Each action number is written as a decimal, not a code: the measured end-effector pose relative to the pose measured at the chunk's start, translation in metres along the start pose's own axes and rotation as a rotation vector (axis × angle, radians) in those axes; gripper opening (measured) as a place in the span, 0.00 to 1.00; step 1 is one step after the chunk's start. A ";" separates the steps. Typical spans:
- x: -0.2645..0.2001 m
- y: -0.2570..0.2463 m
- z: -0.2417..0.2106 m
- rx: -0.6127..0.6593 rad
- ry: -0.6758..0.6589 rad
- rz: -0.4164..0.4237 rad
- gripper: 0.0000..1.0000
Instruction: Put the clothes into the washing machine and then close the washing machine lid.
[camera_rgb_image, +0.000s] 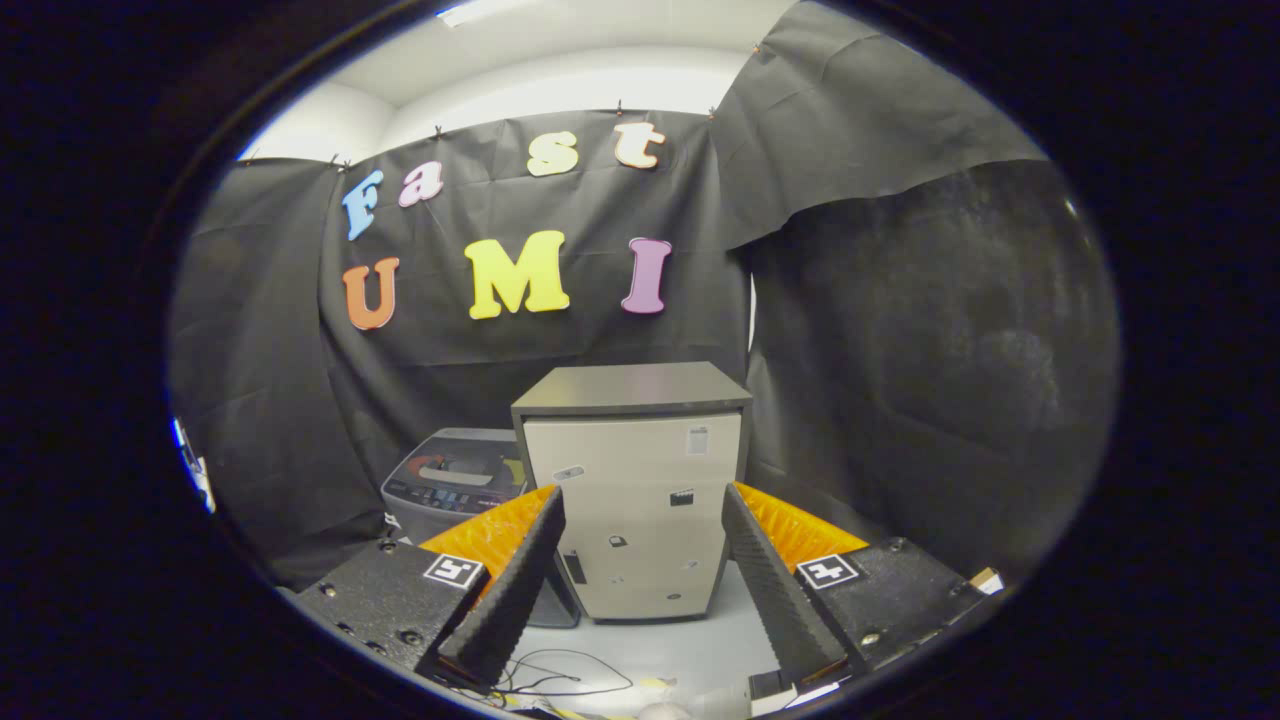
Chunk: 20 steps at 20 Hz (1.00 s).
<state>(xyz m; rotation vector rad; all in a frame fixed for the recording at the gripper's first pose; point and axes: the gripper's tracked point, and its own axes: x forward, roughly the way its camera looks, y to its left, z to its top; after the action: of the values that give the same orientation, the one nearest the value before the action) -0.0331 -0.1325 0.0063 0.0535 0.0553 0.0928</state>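
Hovering with fingers (640, 580) spread wide and empty, well short of the grey top-loading washing machine (455, 485) beside a beige metal cabinet (635, 500); lid apparently down, clothes unseen, stage unclear.

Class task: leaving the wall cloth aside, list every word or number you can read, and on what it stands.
No text reads clearly.
Stickers on the cabinet: too small.
Washing machine panel: blurred.
Open gripper, fingers framing the cabinet: patterned square markers, no words.

pale cabinet (632, 500) on floor (690, 640), thin cables (555, 682) nearby.
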 end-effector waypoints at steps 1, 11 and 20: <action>-0.002 0.001 0.001 -0.009 -0.003 0.001 0.99; -0.022 -0.003 0.004 -0.067 -0.012 -0.028 0.99; -0.034 -0.005 0.007 -0.076 -0.014 -0.020 0.99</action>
<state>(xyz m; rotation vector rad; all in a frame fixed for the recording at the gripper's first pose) -0.0657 -0.1412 0.0147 -0.0222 0.0381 0.0745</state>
